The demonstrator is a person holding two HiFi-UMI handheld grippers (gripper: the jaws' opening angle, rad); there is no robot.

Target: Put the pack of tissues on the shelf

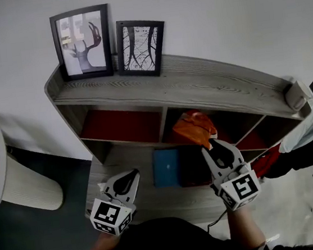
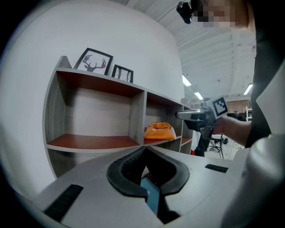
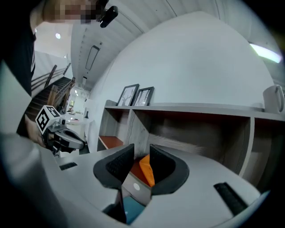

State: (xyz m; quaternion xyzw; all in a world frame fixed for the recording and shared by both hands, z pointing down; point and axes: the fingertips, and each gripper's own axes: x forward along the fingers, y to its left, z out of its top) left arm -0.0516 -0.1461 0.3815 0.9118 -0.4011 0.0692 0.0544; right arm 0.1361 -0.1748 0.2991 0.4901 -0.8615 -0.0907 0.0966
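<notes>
Two grippers in view. Left gripper [image 1: 133,175], at 7 o'clock in the head view, has its jaws fully together and holds nothing. Right gripper [image 1: 207,148], at 5 o'clock, has its jaws partly apart; one orange pack of tissues [image 1: 193,127] lies at its 12 o'clock, seen through the gap in the right gripper view, with neither pad pressing on it. The pack rests inside the grey shelf [image 1: 197,85], in the second compartment from the left beneath the top board. Two framed pictures [image 1: 82,43] [image 1: 141,47] stand on the top board at 11 o'clock. One blue item [image 1: 166,167] lies low between the grippers.
</notes>
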